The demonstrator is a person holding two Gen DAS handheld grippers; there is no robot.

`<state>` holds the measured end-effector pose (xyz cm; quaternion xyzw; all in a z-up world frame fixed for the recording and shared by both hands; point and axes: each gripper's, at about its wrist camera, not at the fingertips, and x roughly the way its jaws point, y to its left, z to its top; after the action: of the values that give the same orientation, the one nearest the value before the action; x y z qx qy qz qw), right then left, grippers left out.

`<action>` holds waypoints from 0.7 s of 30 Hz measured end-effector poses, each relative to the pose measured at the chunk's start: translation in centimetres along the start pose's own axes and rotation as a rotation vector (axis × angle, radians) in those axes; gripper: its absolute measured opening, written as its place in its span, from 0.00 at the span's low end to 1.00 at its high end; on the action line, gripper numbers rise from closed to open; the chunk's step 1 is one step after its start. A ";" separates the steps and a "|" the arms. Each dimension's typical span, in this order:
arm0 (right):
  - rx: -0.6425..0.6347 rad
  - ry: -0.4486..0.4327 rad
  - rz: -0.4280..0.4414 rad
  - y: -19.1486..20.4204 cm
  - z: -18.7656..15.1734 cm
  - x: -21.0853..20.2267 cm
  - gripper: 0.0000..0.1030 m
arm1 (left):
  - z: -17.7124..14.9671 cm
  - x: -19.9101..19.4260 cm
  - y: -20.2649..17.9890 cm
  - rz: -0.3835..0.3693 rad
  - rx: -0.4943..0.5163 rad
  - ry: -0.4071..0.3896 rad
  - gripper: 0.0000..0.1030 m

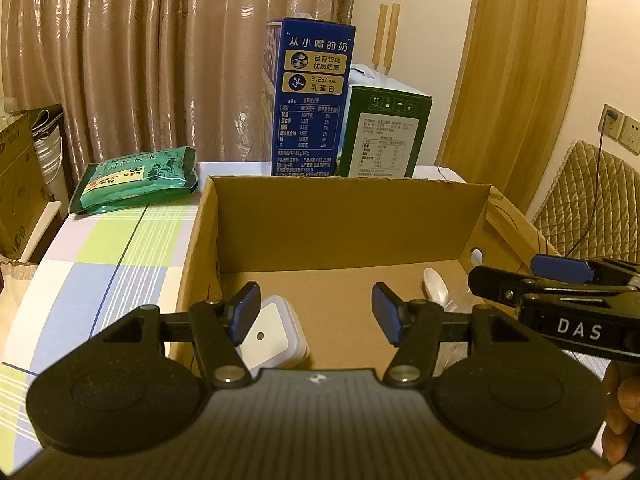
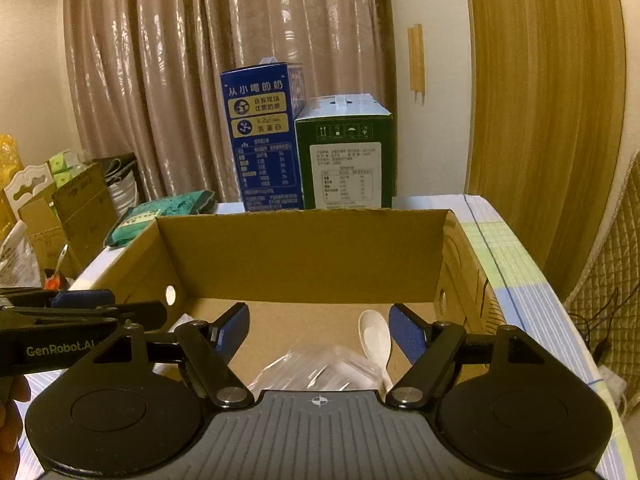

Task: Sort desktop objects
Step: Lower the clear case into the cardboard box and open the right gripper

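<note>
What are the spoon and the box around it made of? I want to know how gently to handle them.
The spoon looks like white plastic, perhaps ceramic: smooth, slightly glossy, uniformly pale. The box is plain brown corrugated cardboard: matte walls, a ragged cut top edge, punched round holes in its sides.

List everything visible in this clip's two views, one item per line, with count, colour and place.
cardboard box: 1, brown, open, centre of table
small lidded container: 1, white, box floor, left side
spoon: 1, white, box floor, right side
clear plastic wrapper: 1, transparent, beside spoon
blue carton: 1, blue, upright behind box
green carton: 1, dark green, right of blue carton
green packet: 1, teal, flat on table, left of box
tablecloth: 1, checked
curtain: 1, beige, background
left hand-held gripper: open over box
right hand-held gripper: open over box
</note>
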<state>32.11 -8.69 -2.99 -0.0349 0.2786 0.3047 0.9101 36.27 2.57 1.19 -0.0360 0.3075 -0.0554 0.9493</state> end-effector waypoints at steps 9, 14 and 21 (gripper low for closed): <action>0.000 0.006 0.003 0.0 -0.1 0.1 0.72 | -0.1 0.0 0.0 0.001 0.003 0.000 0.55; -0.001 0.006 0.002 0.0 -0.1 0.1 0.72 | -0.1 -0.1 0.0 0.001 0.004 0.001 0.55; -0.004 0.006 0.003 0.0 -0.1 0.2 0.72 | -0.1 -0.1 0.0 0.001 0.006 0.000 0.55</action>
<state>32.15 -8.61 -3.17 -0.0371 0.2807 0.3063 0.9089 36.12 2.57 1.14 -0.0331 0.3073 -0.0558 0.9494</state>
